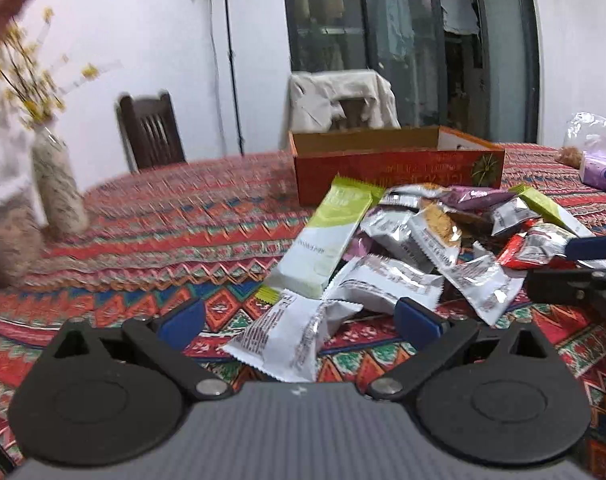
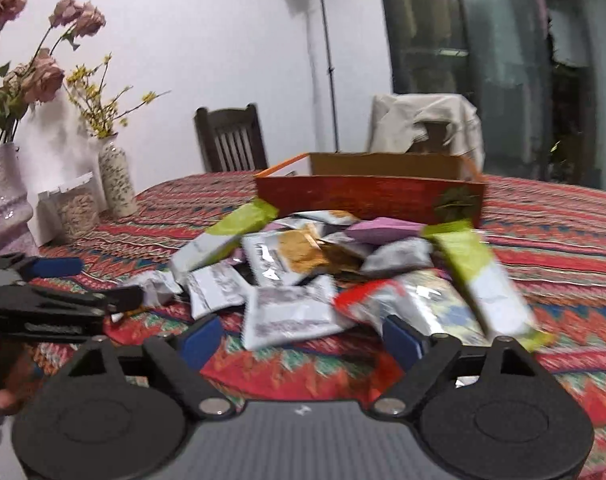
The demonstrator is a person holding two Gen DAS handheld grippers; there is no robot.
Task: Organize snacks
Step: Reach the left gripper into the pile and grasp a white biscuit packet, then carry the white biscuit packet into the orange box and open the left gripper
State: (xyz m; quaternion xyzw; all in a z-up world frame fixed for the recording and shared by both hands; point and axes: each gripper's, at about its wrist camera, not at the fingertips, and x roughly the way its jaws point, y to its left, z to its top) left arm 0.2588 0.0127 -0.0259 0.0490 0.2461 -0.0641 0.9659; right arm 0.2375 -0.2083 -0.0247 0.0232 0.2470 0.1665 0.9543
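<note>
Jaws of both grippers gape, empty, beside the snack pile [image 1: 415, 240]; bare tablecloth [image 1: 163, 240] leftward.

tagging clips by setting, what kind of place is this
Most likely a home dining room. A table under a patterned tablecloth holds a pile of snack packets and an orange cardboard box; wooden chairs stand behind, with vases of flowers at the side.
</note>
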